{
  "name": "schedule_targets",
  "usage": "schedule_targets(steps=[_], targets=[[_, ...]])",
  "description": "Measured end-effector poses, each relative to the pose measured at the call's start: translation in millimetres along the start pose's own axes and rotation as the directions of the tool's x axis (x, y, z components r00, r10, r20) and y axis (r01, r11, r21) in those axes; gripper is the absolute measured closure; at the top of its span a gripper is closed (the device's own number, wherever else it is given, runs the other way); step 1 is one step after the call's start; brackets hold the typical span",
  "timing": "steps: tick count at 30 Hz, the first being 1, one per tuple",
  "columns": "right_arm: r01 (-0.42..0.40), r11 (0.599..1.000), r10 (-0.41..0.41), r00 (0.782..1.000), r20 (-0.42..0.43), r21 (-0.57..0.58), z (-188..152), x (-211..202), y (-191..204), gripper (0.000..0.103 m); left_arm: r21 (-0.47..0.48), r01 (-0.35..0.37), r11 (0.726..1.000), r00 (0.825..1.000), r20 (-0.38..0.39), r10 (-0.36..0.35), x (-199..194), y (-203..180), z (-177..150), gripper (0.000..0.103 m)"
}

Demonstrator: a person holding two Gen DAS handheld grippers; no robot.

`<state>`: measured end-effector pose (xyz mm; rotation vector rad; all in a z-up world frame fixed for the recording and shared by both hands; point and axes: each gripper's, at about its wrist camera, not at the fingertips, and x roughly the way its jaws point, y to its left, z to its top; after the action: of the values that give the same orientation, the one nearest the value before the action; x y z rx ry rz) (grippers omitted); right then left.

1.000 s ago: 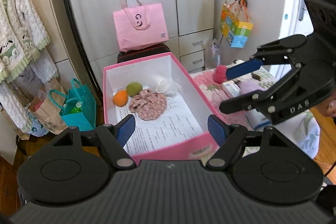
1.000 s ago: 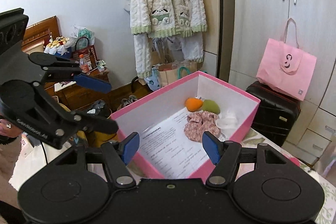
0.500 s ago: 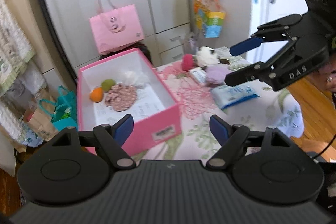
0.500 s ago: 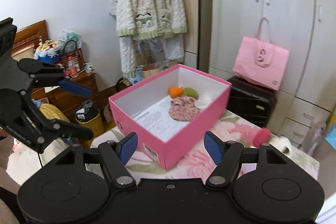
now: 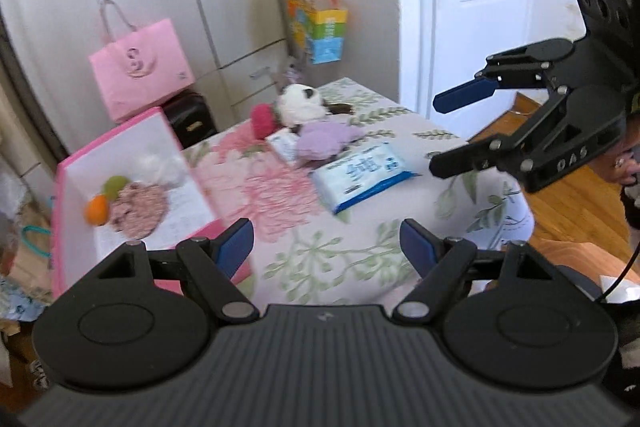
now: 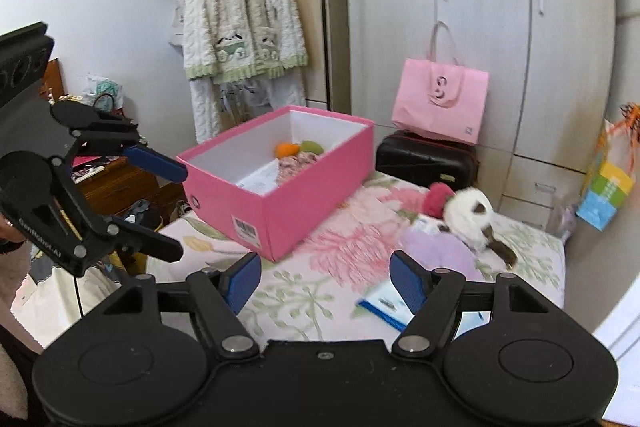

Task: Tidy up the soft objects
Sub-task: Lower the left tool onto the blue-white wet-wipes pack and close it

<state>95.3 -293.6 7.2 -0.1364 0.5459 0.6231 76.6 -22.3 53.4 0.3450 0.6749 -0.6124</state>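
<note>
The left gripper (image 5: pixel 326 241) and the right gripper (image 6: pixel 324 281) both hang above the floral bed cover (image 5: pixel 344 251), jaws wide apart and holding nothing. Only the left view shows the whole blue-and-white tissue pack (image 5: pixel 362 175) beside the lilac plush pad (image 5: pixel 322 145). Farther, the red pompom (image 6: pixel 438 197) touches the white-and-brown plush toy (image 6: pixel 474 213). The open pink cardboard box (image 6: pixel 312 183) holds an orange ball (image 6: pixel 287 149); only the right view shows the hanging fleece jacket (image 6: pixel 240 15)
</note>
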Motion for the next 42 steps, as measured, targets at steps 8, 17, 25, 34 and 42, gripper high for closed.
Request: schedule_targets(steps=[8, 17, 25, 34, 42], targets=[[0.087, 0.996, -0.087, 0.996, -0.011, -0.011, -36.1, 23.6, -30.3, 0.024, -0.053, 0.098, 0.994, 0.995, -0.025, -0.099, 61.1, -5.2, 13.9, 0.023], [0.144, 0.987, -0.139, 0.988, 0.070, -0.070, -71.9, 69.6, -58.2, 0.024, -0.135, 0.126, 0.983, 0.991, -0.016, -0.129, 134.1, 0.9, 20.3, 0.023], [0.154, 0.988, -0.154, 0.980, 0.126, 0.011, -88.4, 93.9, -88.1, 0.023, -0.177, 0.117, 0.977, 0.993, 0.009, -0.117, 188.6, 8.4, 27.3, 0.025], [0.276, 0.960, -0.270, 0.957, 0.106, -0.045, -95.6, 111.4, -77.1, 0.023, -0.236, 0.075, 0.969, 0.997, -0.005, -0.078, 226.6, 16.8, 9.3, 0.028], [0.226, 0.972, -0.226, 0.974, 0.006, 0.058, -99.9, 125.1, -82.0, 0.023, -0.333, 0.106, 0.937, 0.993, -0.019, -0.120, 236.5, 31.9, 1.7, 0.036]])
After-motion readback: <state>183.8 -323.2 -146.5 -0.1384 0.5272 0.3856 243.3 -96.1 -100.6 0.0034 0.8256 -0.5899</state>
